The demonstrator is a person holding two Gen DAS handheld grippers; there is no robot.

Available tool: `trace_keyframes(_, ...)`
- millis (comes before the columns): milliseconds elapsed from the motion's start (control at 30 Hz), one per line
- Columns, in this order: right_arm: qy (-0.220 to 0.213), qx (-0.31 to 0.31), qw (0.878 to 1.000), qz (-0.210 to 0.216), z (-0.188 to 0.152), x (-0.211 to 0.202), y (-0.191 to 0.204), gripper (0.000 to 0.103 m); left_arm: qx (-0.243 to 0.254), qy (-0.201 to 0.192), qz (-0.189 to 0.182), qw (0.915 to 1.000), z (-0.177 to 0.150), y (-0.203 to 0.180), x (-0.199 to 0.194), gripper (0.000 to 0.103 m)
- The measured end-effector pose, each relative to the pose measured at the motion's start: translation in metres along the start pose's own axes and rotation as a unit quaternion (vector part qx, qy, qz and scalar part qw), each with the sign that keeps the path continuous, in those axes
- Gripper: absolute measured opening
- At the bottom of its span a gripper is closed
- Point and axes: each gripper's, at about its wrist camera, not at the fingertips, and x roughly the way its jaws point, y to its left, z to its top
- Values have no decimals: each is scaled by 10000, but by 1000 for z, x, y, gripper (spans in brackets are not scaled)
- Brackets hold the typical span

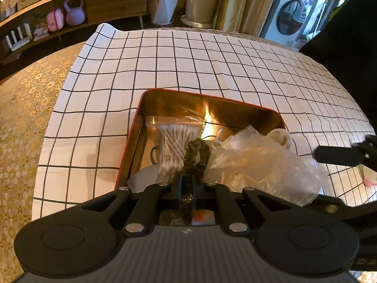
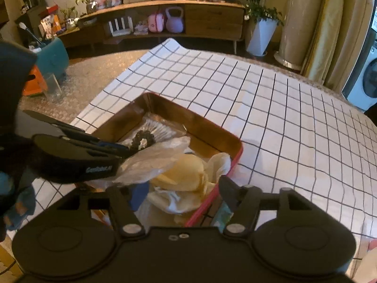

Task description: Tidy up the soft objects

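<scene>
A red tin box (image 1: 134, 127) with a shiny gold inside sits on the checked cloth; it also shows in the right wrist view (image 2: 236, 151). My left gripper (image 1: 188, 184) is shut on a dark scrunchie (image 1: 196, 152) and holds it over the box; the scrunchie also shows in the right wrist view (image 2: 142, 139). In the box lie a bag of cotton swabs (image 1: 175, 139), a crumpled clear plastic bag (image 1: 259, 162) and yellow and white soft cloths (image 2: 188, 179). My right gripper (image 2: 181, 188) is open, its fingers astride the box's near corner.
The white cloth with a black grid (image 1: 188, 59) covers the table over a gold lace cover (image 1: 23, 118). A wooden sideboard (image 2: 212, 21), a potted plant (image 2: 261, 35) and a washing machine (image 1: 287, 18) stand behind. A glass (image 2: 53, 87) stands at the left.
</scene>
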Motion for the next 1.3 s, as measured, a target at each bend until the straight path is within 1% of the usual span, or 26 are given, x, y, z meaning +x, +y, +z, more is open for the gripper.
trace_keyframes(100,-81,149,9998,85,-3,-12,-9,71,-16,-6,82,10000,1,-1,-5,9)
trace_keyframes(200,-160,247,9994,171,-7,-27,-19,72,-75,-27,121,9999,2,-1,-12,10)
trace_keyframes(367,-409,396,9981,230,-12,-68,-45,76,-178,-146,118,9997,2,-2,-25,11)
trace_keyframes(433,-522,500,9971,232,-14,-86,-59,78,-254,-197,113,9994,2,-3,-31,12)
trace_keyframes(467,-576,551,9966,219,-14,-94,-65,79,-278,-224,102,9993,2,-4,-34,15)
trace_keyframes(533,-716,621,9953,199,-16,-112,-77,80,-295,-308,91,9990,2,-6,-41,26)
trace_keyframes(567,-800,654,9945,176,-18,-122,-83,81,-286,-357,94,9989,2,-7,-44,37)
trace_keyframes(600,-871,672,9938,149,-21,-132,-89,82,-268,-421,101,9987,1,-8,-48,53)
trace_keyframes(667,-1010,703,9923,111,-26,-149,-98,83,-209,-606,156,9978,-1,-12,-57,70)
trace_keyframes(800,-1198,811,9895,33,-43,-174,-115,84,-131,-774,128,9968,-4,-19,-73,70)
trace_keyframes(900,-1356,841,9872,-15,-60,-190,-120,85,-41,-990,97,9950,-10,-24,-90,71)
trace_keyframes(967,-1488,859,9851,0,-71,-198,-119,89,-1,-1112,62,9938,-14,-27,-100,71)
trace_keyframes(1033,-1616,887,9829,18,-83,-205,-118,91,44,-1252,6,9921,-19,-31,-112,75)
trace_keyframes(1133,-1775,847,9805,-24,-98,-211,-113,94,144,-1566,18,9876,-30,-41,-131,84)
trace_keyframes(1300,-2018,828,9759,40,-123,-214,-97,100,248,-1811,-298,9827,-50,-55,-155,85)
